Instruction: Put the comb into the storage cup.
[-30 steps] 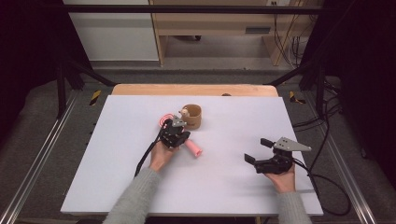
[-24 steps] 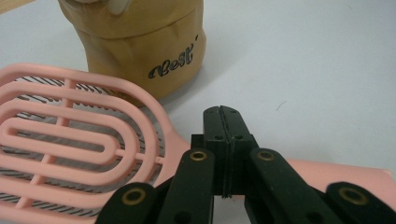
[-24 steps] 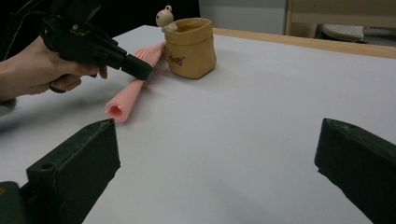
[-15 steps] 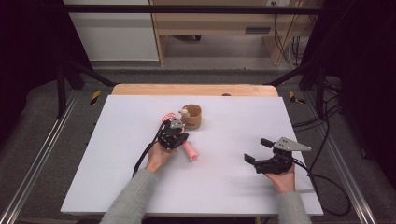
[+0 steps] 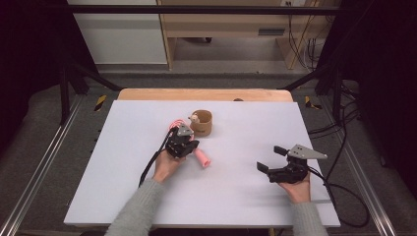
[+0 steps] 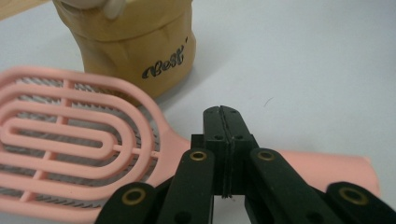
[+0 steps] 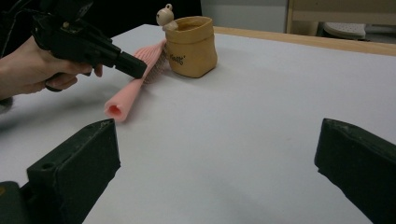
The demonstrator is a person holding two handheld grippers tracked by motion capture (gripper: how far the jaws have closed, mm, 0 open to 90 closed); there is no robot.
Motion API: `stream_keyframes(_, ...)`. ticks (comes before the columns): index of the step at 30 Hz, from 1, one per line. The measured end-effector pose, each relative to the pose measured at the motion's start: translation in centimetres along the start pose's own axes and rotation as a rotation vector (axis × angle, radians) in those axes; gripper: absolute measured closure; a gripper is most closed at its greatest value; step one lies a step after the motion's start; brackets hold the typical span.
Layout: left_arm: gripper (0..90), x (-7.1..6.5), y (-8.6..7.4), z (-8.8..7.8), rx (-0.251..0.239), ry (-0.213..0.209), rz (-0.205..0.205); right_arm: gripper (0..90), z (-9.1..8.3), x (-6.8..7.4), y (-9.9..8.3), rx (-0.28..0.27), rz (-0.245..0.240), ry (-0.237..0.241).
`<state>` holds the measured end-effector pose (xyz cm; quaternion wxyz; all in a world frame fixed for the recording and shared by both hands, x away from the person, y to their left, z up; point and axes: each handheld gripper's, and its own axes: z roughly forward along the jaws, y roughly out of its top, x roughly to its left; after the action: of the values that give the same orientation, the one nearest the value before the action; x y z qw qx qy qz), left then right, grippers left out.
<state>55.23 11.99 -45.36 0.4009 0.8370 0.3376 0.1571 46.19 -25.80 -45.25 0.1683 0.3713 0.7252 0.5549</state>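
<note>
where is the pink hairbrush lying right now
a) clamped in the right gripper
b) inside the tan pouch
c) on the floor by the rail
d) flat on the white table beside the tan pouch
d: the pink hairbrush lies flat on the white table, its head next to the tan pouch, with the left gripper shut above its handle and the right gripper open, far off.

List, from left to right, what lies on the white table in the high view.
Left claw over the pink hairbrush → tan pouch → right claw.
</note>
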Motion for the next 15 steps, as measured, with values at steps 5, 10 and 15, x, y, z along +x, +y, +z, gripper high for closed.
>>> stream_keyframes(5,89.5,0.5,0.2,-1.9,-0.06,0.007,-0.018,0.5,0.0,0.0,0.0,0.002,0.0,-0.001)
stream_keyframes(10,79.6,1.1,0.0,-4.3,-0.11,0.032,-0.032,0.5,0.1,0.0,0.1,0.002,0.001,-0.003)
stream_keyframes(15,57.3,2.0,-1.0,-6.5,-0.128,0.064,-0.072,0.5,0.2,0.3,0.3,0.007,-0.002,-0.003)
